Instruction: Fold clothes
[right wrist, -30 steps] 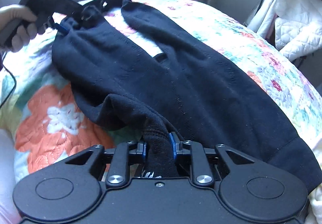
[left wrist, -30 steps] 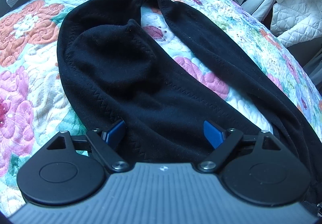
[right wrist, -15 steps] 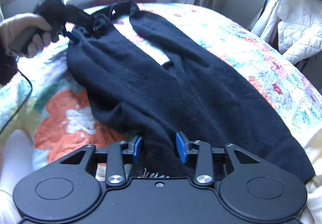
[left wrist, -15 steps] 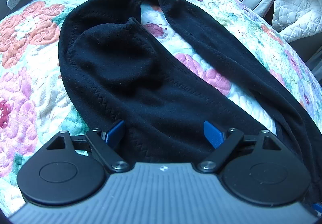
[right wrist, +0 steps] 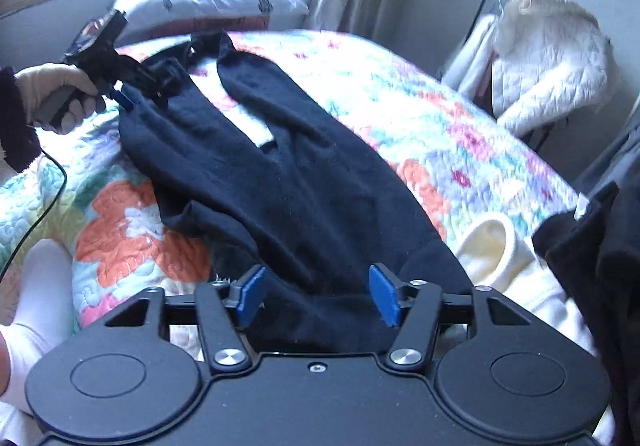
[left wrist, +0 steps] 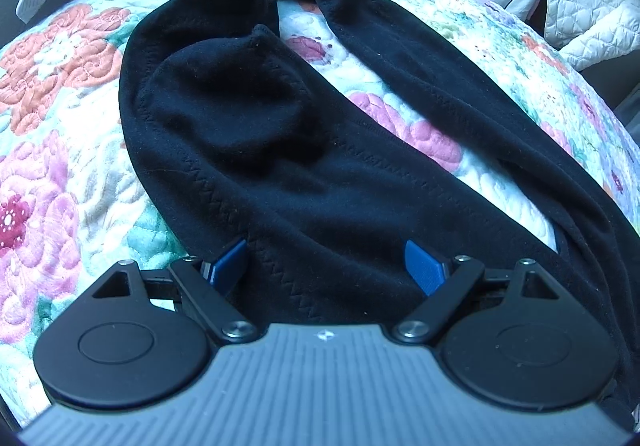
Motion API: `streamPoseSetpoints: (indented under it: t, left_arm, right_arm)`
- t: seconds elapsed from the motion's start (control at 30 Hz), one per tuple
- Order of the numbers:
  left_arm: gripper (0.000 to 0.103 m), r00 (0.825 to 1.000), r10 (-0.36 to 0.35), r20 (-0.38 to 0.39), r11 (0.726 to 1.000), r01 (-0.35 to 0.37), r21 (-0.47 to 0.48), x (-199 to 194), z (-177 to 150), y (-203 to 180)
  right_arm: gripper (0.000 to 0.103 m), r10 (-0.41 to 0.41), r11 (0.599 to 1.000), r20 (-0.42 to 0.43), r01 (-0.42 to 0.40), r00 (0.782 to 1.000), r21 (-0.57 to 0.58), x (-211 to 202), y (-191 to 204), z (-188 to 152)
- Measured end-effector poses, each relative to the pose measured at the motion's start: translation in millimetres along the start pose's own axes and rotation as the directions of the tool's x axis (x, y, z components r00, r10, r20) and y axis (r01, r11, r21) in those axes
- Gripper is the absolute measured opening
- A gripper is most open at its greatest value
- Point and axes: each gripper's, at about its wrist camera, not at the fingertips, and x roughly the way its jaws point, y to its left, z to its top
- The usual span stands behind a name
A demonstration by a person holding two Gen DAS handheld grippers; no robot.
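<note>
A black garment (left wrist: 320,165) lies stretched along the floral quilt (left wrist: 60,165), its two long parts split by a strip of quilt. My left gripper (left wrist: 326,266) stands open just over its near end, the blue pads wide apart and not pressing the cloth. In the right wrist view the same garment (right wrist: 300,185) runs away from my right gripper (right wrist: 317,294). The right jaws are opening; the cloth's near edge lies loose between the pads. A gloved hand (right wrist: 60,97) holds the left gripper (right wrist: 148,93) at the garment's far left corner.
A pillow (right wrist: 208,1) lies at the bed's head under the window. A white quilted jacket (right wrist: 552,61) hangs on a rack to the right. A cream garment (right wrist: 492,246) and another dark cloth (right wrist: 600,266) lie at the bed's right edge. A cable (right wrist: 40,213) trails on the left.
My right gripper was shut on a bunched fold of the black garment; its jaws have spread, the fold has dropped flat, and the gripper has risen and drawn back. The left gripper stayed put.
</note>
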Motion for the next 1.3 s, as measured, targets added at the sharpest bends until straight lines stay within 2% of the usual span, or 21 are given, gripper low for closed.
streamPoseSetpoints:
  t: [0.17,0.3,0.33,0.37,0.4,0.43,0.47,0.53,0.57,0.63,0.67,0.7,0.77,0.8,0.93,1.07,1.13,1.17,1.2,1.23,1.3]
  left_arm:
    - [0.086,0.999,-0.033,0.006,0.999,0.033,-0.034,-3.9,0.0,3.9]
    - [0.086,0.999,-0.032,0.021,0.998,0.034,-0.052,-4.8,1.9,8.4]
    - [0.086,0.999,-0.027,0.025,0.998,0.028,-0.053,-4.3,2.6,9.6]
    - [0.086,0.999,-0.022,0.028,0.998,0.024,-0.055,-3.7,3.3,11.4]
    - [0.086,0.999,-0.018,0.028,0.998,0.02,-0.058,-3.2,4.1,13.6]
    - [0.086,0.999,-0.015,0.029,0.998,0.017,-0.064,-3.2,4.5,16.3]
    - [0.086,0.999,-0.013,0.031,0.997,0.016,-0.069,-4.1,5.1,19.6]
    - [0.086,0.999,-0.006,0.04,0.996,0.009,-0.086,-7.1,6.9,28.1]
    - [0.086,0.999,0.001,0.045,0.995,0.004,-0.102,-8.4,8.5,33.7]
    - [0.086,0.999,0.014,0.052,0.99,-0.006,-0.139,-10.6,12.1,45.0]
    - [0.086,0.998,0.02,0.056,0.988,-0.011,-0.153,-11.1,14.4,50.7]
    - [0.086,0.998,0.027,0.058,0.987,-0.017,-0.162,-10.7,16.0,55.6]
    - [0.087,0.998,0.036,0.053,0.985,-0.026,-0.173,-7.9,17.5,63.2]
    - [0.088,0.998,0.037,0.044,0.984,-0.028,-0.177,-4.9,17.3,65.8]
    - [0.091,0.999,0.006,0.034,0.977,0.002,-0.212,8.7,13.6,69.6]
    - [0.103,0.994,-0.016,0.11,0.959,0.047,-0.281,22.1,17.5,67.1]
    - [0.102,0.988,-0.027,0.152,0.957,0.07,-0.281,27.7,16.3,64.0]
    - [0.084,0.984,-0.029,0.174,0.964,0.073,-0.255,28.5,15.5,60.7]
    - [0.034,0.983,-0.018,0.183,0.97,0.062,-0.235,28.6,15.9,57.8]
    - [0.023,0.983,0.001,0.184,0.975,0.04,-0.218,28.3,17.0,55.1]
    - [0.013,0.978,-0.007,0.207,0.974,0.054,-0.222,22.1,20.5,56.8]
  right_arm:
    - [0.064,0.091,0.996,0.011,-0.091,0.996,-0.023,37.3,24.2,-1.7]
    - [0.069,0.167,0.978,-0.078,-0.175,0.983,-0.112,76.5,48.9,-5.3]
    - [0.073,0.157,0.973,-0.113,-0.173,0.981,-0.15,90.6,55.2,-7.7]
    - [0.071,0.128,0.969,-0.136,-0.153,0.982,-0.193,104.4,60.7,-11.0]
    - [0.067,0.099,0.964,-0.155,-0.133,0.983,-0.229,117.1,64.0,-13.9]
    - [0.034,0.097,0.964,-0.174,-0.136,0.98,-0.23,125.7,62.0,-14.0]
    - [0.019,0.134,0.972,-0.172,-0.163,0.976,-0.169,125.0,52.0,-9.0]
    - [0.018,0.25,0.968,-0.096,-0.247,0.963,0.047,108.3,18.8,5.8]
    - [0.018,0.337,0.925,-0.009,-0.33,0.941,0.188,94.1,-4.3,11.5]
    - [0.017,0.458,0.779,0.195,-0.498,0.867,0.382,68.5,-50.4,14.6]
    - [0.017,0.458,0.756,0.233,-0.514,0.858,0.405,61.5,-63.9,15.6]
    - [0.017,0.422,0.792,0.215,-0.474,0.881,0.385,57.9,-69.8,17.7]
    - [0.017,0.308,0.896,0.113,-0.328,0.945,0.298,62.8,-70.6,19.2]
    - [0.017,0.295,0.9,0.088,-0.308,0.951,0.31,69.7,-73.7,16.5]
    - [0.017,0.341,0.835,0.125,-0.361,0.932,0.416,87.7,-80.2,6.0]
    - [0.018,0.39,0.811,0.133,-0.408,0.911,0.419,98.5,-67.9,6.1]
    - [0.018,0.389,0.812,0.139,-0.41,0.911,0.416,95.5,-61.7,4.7]
    - [0.018,0.388,0.81,0.14,-0.409,0.911,0.42,94.3,-60.6,4.6]
    - [0.018,0.385,0.81,0.142,-0.407,0.912,0.421,93.0,-58.7,4.8]
    - [0.018,0.379,0.813,0.145,-0.404,0.914,0.419,91.6,-58.1,5.3]
    - [0.018,0.365,0.818,0.169,-0.402,0.916,0.411,85.9,-63.0,7.8]
